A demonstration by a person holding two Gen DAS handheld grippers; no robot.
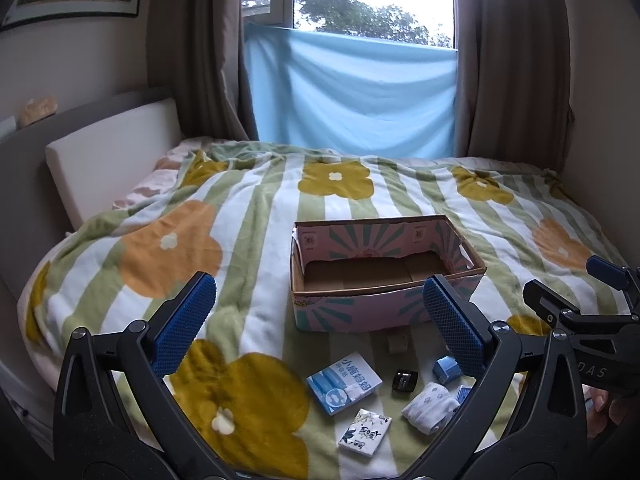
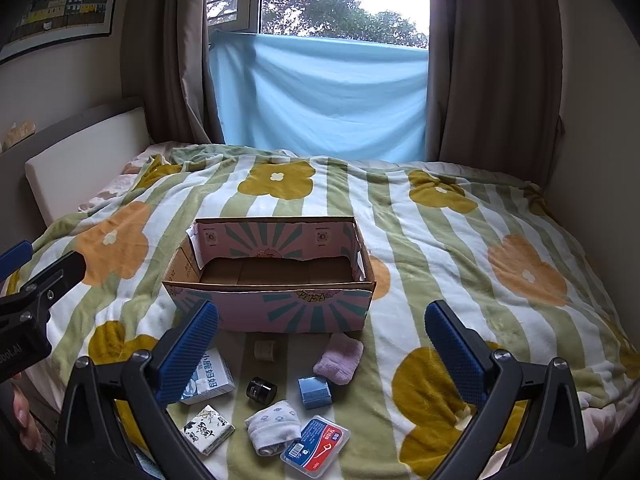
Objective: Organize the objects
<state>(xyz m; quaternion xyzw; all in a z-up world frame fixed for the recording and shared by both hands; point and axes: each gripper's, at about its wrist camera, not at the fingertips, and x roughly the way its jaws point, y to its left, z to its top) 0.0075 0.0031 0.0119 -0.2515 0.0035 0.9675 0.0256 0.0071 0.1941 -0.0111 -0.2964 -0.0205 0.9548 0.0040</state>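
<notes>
Nothing packed yet
Box (image 2: 272,276) sits empty; socks (image 2: 274,426), tissues (image 2: 208,429), jar (image 2: 261,389) on bed (image 2: 460,240); both grippers' jaws apart, holding nothing.

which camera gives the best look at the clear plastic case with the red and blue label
The right wrist view. There the clear plastic case with the red and blue label lies fully in sight near the bottom, beside the rolled white patterned sock. In the left wrist view only a blue sliver shows behind the left gripper's finger.
</notes>
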